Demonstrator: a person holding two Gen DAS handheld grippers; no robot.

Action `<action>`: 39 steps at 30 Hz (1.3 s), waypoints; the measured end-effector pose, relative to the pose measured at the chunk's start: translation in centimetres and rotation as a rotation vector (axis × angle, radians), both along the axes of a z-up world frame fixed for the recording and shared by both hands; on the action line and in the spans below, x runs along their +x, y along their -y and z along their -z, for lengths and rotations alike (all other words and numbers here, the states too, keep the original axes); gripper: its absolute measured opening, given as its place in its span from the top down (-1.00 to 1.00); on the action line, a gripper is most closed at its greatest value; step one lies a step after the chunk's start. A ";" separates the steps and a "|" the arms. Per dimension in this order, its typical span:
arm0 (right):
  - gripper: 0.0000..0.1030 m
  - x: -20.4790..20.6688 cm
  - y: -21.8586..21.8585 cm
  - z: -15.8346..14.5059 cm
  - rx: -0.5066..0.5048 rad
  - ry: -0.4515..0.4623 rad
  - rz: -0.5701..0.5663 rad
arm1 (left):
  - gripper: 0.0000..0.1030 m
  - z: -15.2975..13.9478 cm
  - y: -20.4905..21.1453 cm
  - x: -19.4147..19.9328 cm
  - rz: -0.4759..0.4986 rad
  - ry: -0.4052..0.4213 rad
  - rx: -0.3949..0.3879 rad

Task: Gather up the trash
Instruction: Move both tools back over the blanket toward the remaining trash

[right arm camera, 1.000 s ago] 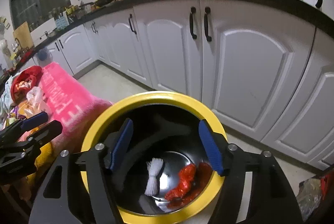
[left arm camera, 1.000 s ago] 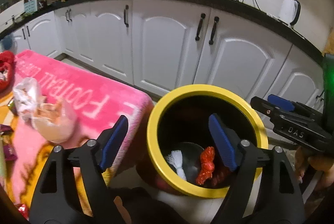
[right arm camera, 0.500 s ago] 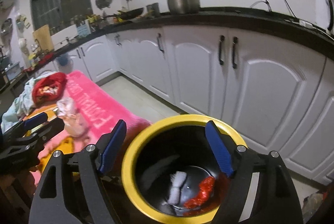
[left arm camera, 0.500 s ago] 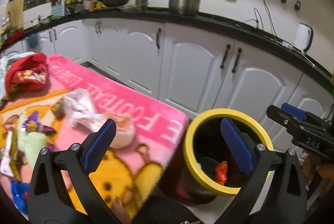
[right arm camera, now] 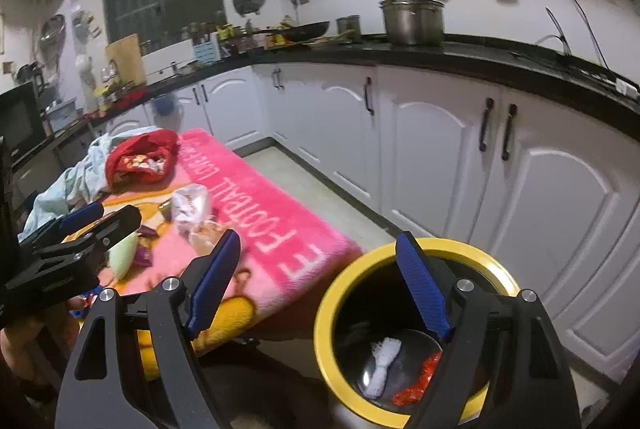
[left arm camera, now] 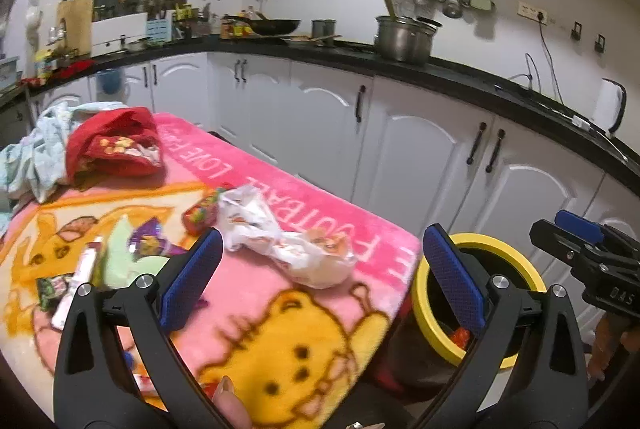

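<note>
**Yellow-rimmed bin at blanket corner, both grippers empty and wide**

Yellow-rimmed bin (right arm camera: 408, 329) stands on the floor just off the near corner of the pink cartoon blanket (left arm camera: 280, 309). Inside the bin: a white crumpled piece (right arm camera: 383, 365) and a red wrapper (right arm camera: 420, 381) on the bottom.

Left gripper (left arm camera: 320, 281): blue-padded fingers (left arm camera: 190, 285) spread wide, nothing between them; its jaws have just been opening. It hangs over the blanket, angled down, with the crumpled white plastic bag (left arm camera: 280, 241) showing through the gap, not touched.

Right gripper (right arm camera: 320, 289): fingers (right arm camera: 420, 293) wide too, nothing between them, jaws also just opened further. Its right finger sits over the bin mouth, the left one over the blanket edge.

Trash on the blanket:
- white plastic bag, mid-blanket, near the "FOOTBALL" lettering
- small red-green wrapper (left arm camera: 198, 217), touching the bag's left end
- purple wrapper (left arm camera: 150, 239), left of that
- pale green piece (left arm camera: 120, 261) and a white tube (left arm camera: 78, 285) near the left edge; smaller bits there too blurred to identify

Red cloth (left arm camera: 112, 145) and a light blue cloth (left arm camera: 36, 153) are bunched at the blanket's far end. White cabinets (right arm camera: 440, 157) with a black counter (right arm camera: 480, 61) run behind; a steel pot (right arm camera: 412, 21) sits on it.
</note>
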State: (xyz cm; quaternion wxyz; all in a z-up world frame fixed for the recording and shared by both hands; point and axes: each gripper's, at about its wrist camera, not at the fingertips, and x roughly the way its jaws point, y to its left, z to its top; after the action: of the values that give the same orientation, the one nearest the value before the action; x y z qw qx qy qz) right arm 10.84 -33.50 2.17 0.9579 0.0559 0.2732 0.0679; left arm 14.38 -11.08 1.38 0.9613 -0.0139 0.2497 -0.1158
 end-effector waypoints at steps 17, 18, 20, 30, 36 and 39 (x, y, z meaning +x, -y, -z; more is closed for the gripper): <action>-0.54 0.9 -7.9 -1.1 -0.048 0.022 -0.177 | -0.79 -0.4 -8.1 -1.0 -0.155 0.021 -0.014; -0.54 1.0 -8.3 -1.0 -0.052 0.023 -0.183 | -0.79 -0.3 -8.7 -1.0 -0.169 0.019 -0.015; -0.54 1.5 -9.2 -0.9 -0.064 0.021 -0.202 | -0.79 -0.1 -9.8 -1.0 -0.193 0.012 -0.018; -0.59 5.0 -13.0 0.8 -0.100 -0.028 -0.277 | -0.79 1.1 -15.0 -1.2 -0.297 -0.023 -0.016; -0.64 7.9 -14.6 2.8 -0.129 -0.087 -0.312 | -0.79 2.5 -18.0 -0.9 -0.340 -0.070 -0.017; -0.66 9.9 -15.1 4.0 -0.150 -0.127 -0.311 | -0.79 3.2 -19.2 -0.8 -0.354 -0.098 -0.024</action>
State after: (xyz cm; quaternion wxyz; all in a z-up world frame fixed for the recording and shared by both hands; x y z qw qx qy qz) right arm 20.78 -18.44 -1.80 0.9183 -0.0546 0.3426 0.1909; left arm 13.62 8.08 -1.81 0.9531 -0.0746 0.2884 0.0528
